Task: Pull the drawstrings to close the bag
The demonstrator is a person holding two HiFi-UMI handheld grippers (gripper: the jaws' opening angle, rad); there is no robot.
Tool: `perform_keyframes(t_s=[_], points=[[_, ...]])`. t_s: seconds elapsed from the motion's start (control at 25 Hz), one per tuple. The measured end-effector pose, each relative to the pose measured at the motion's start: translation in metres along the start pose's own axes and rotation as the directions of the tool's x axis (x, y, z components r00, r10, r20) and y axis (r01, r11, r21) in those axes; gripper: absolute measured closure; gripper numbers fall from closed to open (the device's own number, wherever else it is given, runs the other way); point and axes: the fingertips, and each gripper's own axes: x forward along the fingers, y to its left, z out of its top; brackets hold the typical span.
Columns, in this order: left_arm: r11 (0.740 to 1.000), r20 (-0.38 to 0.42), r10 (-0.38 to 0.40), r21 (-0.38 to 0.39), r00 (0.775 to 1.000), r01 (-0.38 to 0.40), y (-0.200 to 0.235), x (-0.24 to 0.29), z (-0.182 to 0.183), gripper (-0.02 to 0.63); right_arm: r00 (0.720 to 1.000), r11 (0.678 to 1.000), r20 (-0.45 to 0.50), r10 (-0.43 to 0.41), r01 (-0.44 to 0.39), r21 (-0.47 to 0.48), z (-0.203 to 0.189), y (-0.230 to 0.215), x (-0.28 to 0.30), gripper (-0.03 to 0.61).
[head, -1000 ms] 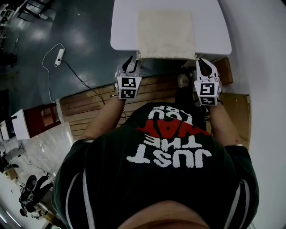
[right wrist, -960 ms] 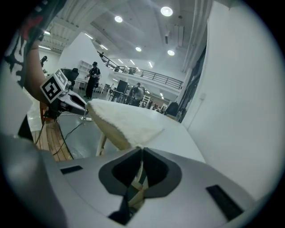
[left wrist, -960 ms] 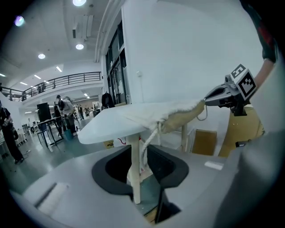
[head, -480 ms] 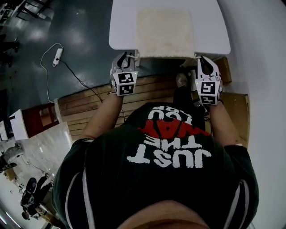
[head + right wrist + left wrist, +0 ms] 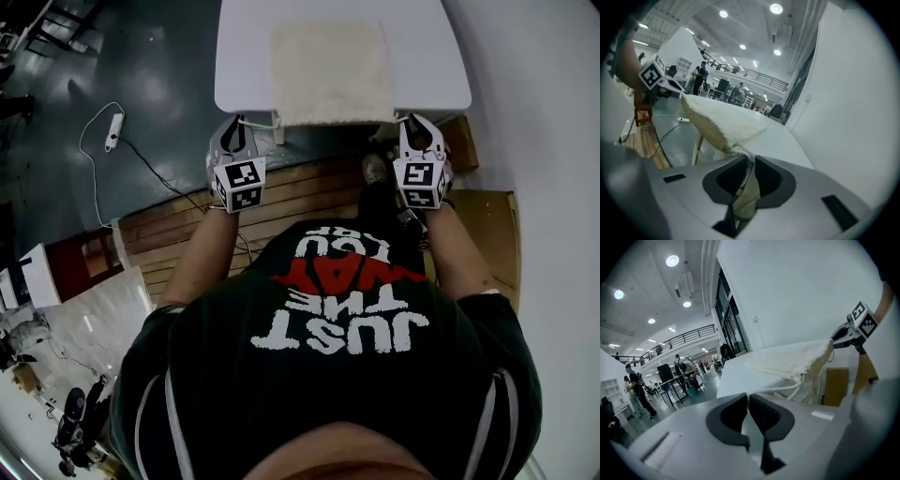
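Shirt [image 5: 342,328] lettering is reading "JUST THE WAY", seemingly. Left gripper [image 5: 747,397] is closing on the drawstring [image 5: 783,387]; right gripper [image 5: 751,159] is pinching the bag [image 5: 330,70] lying on the white bench [image 5: 244,56] over dark floor [image 5: 159,56].

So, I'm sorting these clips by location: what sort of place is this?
Probably a big open hall used as a lab or workshop, not a home. It has a high ceiling with round lights, a railed upper walkway, and people at work tables on a dark polished floor.
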Motion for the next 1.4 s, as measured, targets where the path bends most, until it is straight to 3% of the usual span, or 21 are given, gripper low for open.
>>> perform_keyframes(t_s=[0.12, 0.36, 0.56, 0.76, 0.84, 0.92, 1.04, 1.16, 1.2, 1.24, 1.32, 1.4], points=[[1.0, -0.006, -0.007, 0.011, 1.0, 0.007, 0.0, -0.001, 0.0, 0.589, 0.999, 1.0, -0.036, -0.016, 0.016, -0.013, -0.011, 0.0, 0.016, 0.554], [1.0, -0.012, -0.006, 0.02, 1.0, 0.006, 0.002, -0.002, 0.001, 0.591, 0.998, 0.999, -0.011, -0.054, 0.054, 0.007, -0.017, -0.009, 0.014, 0.554], [1.0, 0.014, 0.007, 0.021, 1.0, -0.007, 0.01, -0.007, 0.01, 0.592, 0.984, 0.984, -0.004, -0.177, 0.177, 0.033, -0.015, -0.056, 0.0, 0.555], [0.998, 0.042, 0.058, 0.003, 0.997, -0.058, 0.035, -0.01, 0.03, 0.595, 0.953, 0.949, -0.005, -0.302, 0.301, 0.096, -0.003, -0.108, -0.008, 0.565], [0.997, 0.054, 0.074, 0.001, 0.996, -0.074, 0.045, -0.01, 0.038, 0.595, 0.952, 0.945, 0.012, -0.305, 0.302, 0.123, -0.001, -0.116, -0.009, 0.565], [0.997, 0.058, 0.08, 0.004, 0.995, -0.081, 0.048, -0.008, 0.039, 0.595, 0.966, 0.963, 0.054, -0.252, 0.245, 0.112, 0.006, -0.105, -0.01, 0.563], [0.997, 0.052, 0.07, 0.018, 0.996, -0.071, 0.045, -0.008, 0.034, 0.595, 0.989, 0.995, 0.1, -0.104, 0.103, 0.014, 0.011, -0.057, -0.018, 0.563], [0.998, 0.045, 0.05, 0.034, 0.998, -0.052, 0.041, -0.012, 0.029, 0.595, 0.996, 0.988, 0.081, 0.025, -0.012, -0.156, -0.001, 0.0, -0.032, 0.531], [0.998, 0.046, 0.046, 0.041, 0.998, -0.048, 0.04, -0.013, 0.029, 0.595, 0.997, 0.973, 0.062, 0.046, -0.031, -0.229, -0.007, 0.015, -0.033, 0.462], [0.998, 0.046, 0.043, 0.045, 0.998, -0.045, 0.039, -0.013, 0.029, 0.595, 0.998, 0.95, 0.046, 0.047, -0.031, -0.311, -0.012, 0.027, -0.032, 0.436], [0.998, 0.047, 0.041, 0.045, 0.998, -0.044, 0.038, -0.013, 0.028, 0.595, 0.999, 0.892, 0.036, 0.009, 0.009, -0.452, -0.016, 0.038, -0.021, 0.396], [0.998, 0.046, 0.042, 0.038, 0.998, -0.044, 0.038, -0.013, 0.027, 0.595, 0.998, 0.851, 0.055, -0.04, 0.063, -0.522, -0.008, 0.037, -0.009, 0.376]])
